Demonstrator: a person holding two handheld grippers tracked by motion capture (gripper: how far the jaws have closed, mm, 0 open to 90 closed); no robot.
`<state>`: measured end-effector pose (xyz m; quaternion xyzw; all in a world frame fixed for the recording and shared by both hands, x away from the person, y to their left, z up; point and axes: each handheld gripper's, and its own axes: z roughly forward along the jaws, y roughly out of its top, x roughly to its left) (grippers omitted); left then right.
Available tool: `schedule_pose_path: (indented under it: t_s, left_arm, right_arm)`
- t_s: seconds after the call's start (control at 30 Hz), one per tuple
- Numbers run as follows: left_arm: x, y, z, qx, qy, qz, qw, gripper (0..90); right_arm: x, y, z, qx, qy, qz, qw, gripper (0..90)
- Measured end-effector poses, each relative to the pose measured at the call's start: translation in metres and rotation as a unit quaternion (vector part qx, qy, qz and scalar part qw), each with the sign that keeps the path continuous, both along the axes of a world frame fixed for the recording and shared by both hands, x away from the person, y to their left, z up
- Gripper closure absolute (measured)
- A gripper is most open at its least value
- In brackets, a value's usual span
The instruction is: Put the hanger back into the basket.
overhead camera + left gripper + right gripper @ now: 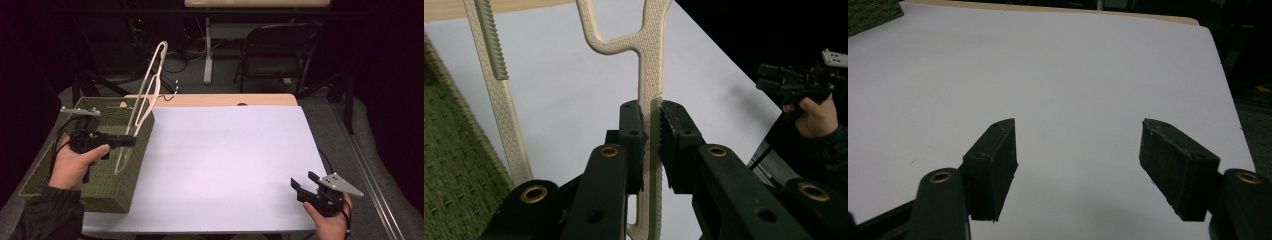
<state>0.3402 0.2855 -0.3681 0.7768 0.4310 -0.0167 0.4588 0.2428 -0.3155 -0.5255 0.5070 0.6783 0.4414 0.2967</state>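
Note:
A cream plastic clothes hanger (146, 95) stands almost on end over the green woven basket (107, 185) at the table's left, its hook pointing up and away. My left gripper (131, 141) is shut on one arm of the hanger (649, 60), and the ribbed strip sits clamped between the two black jaws at the left gripper (653, 125). My right gripper (306, 184) rests near the table's front right corner, open, with nothing between its fingers. In the right gripper view the open right gripper (1078, 150) looks across the bare white table top (1063, 75).
The white sheet (230, 165) covers most of the table, with a wooden strip (225, 100) along its far edge. A folding chair (277, 52) and a table leg (207, 50) stand beyond. The basket's corner (873, 12) lies far left in the right gripper view.

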Motion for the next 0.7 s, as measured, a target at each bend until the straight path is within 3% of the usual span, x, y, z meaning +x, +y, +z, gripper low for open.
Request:
schedule_pose_path:
  t_s: [0.13,0.27,0.33,0.4,0.53,0.67,0.7]
  left_arm:
    - [-0.003,0.010,-0.008,-0.014,0.005,0.016,0.9998,80.3]
    - [-0.005,0.022,-0.018,-0.045,0.010,0.037,0.9982,80.3]
    - [-0.005,0.025,-0.020,-0.048,0.013,0.041,0.9979,80.3]
    - [-0.006,0.032,-0.025,-0.067,0.018,0.056,0.9960,80.3]
    - [-0.007,0.038,-0.029,-0.078,0.019,0.072,0.9942,80.3]
    - [-0.012,0.046,-0.037,-0.098,0.017,0.094,0.9907,80.3]
    - [-0.014,0.050,-0.041,-0.106,0.017,0.104,0.9888,80.3]
  right_arm:
    - [0.000,0.001,0.000,0.003,0.002,0.000,1.0000,31.0]
    - [0.001,0.002,0.000,0.002,0.000,0.002,1.0000,31.0]
    - [0.001,0.002,0.000,0.001,0.000,0.003,1.0000,31.0]
    - [0.001,0.002,-0.001,0.002,0.001,0.003,1.0000,31.0]
    - [0.001,0.002,-0.001,0.002,0.001,0.003,1.0000,31.0]
    - [0.001,0.002,-0.001,0.003,0.001,0.002,1.0000,31.1]
    - [0.001,0.002,-0.001,0.003,0.002,0.002,1.0000,31.0]
